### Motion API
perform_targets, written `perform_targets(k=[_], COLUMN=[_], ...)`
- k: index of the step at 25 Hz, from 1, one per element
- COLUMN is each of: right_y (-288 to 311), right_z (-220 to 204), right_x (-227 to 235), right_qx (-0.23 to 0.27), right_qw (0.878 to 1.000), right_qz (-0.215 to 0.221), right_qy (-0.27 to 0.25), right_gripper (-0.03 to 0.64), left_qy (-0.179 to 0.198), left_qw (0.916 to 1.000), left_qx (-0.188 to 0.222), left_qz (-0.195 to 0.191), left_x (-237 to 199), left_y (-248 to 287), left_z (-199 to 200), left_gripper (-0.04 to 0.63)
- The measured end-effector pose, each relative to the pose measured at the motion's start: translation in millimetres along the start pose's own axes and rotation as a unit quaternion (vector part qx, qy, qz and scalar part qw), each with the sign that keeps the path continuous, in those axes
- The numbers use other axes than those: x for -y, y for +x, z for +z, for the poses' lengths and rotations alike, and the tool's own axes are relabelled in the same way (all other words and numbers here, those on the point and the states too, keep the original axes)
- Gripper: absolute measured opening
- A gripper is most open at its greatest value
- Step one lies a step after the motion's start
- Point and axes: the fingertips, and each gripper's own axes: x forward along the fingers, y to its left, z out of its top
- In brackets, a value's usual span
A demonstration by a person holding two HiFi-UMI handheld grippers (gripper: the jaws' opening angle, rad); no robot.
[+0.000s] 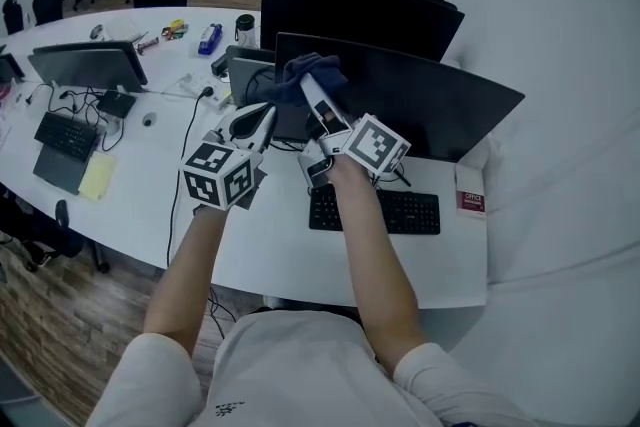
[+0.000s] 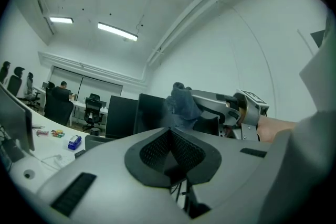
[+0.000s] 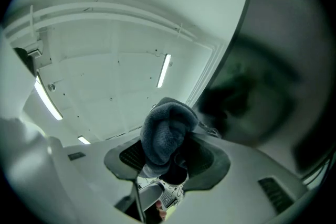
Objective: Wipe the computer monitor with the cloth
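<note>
The right gripper (image 1: 314, 93) was clenched on the dark cloth (image 1: 300, 73), which sat bunched at the far left corner of the near monitor (image 1: 430, 110) — wiping looked barely begun. The left gripper (image 1: 262, 115) hung just to the left, jaws pressed together on nothing. The next move probably called for a steady sweep rightward across the screen, with the cloth pressed lightly against it.

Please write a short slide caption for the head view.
Right gripper holds a dark cloth at the upper left corner of the monitor; left gripper shut beside it.
</note>
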Motion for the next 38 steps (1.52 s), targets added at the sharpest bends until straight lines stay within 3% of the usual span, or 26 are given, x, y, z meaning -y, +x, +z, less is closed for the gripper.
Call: perform_targets(k=[7, 14, 17, 26, 34, 38], right_y=[-108.6, -250.4, -311.9, -434.4, -499.6, -509.5], right_z=[28.5, 48.5, 54.3, 57.4, 46.5, 35.8], right_x=[9.1, 22.6, 22.4, 1.7, -1.4, -1.1], right_qx=[0.000, -0.013, -0.020, -0.049, -0.074, -0.073], right_qw=[0.998, 0.993, 0.990, 0.980, 0.970, 0.971], right_qz=[-0.030, -0.071, -0.088, -0.115, -0.141, -0.143], right_qy=[-0.061, -0.092, -0.104, -0.156, -0.186, -0.180], right_gripper=[0.198, 0.198, 0.198, 0.198, 0.198, 0.198], left_qy=[-0.023, -0.011, -0.026, -0.030, -0.021, -0.017], left_qw=[0.9994, 0.9982, 0.9973, 0.9969, 0.9970, 0.9973], left_qx=[-0.010, -0.025, -0.025, -0.047, -0.068, -0.067], left_qz=[-0.023, -0.053, -0.063, -0.056, -0.030, -0.026], left_x=[67.6, 179.6, 227.1, 321.1, 352.9, 352.4], left_y=[9.4, 17.0, 12.7, -17.5, -52.5, -64.9], left_z=[-23.6, -48.9, -61.6, -89.9, -113.1, -115.3], left_gripper=[0.011, 0.011, 0.011, 0.011, 0.011, 0.011])
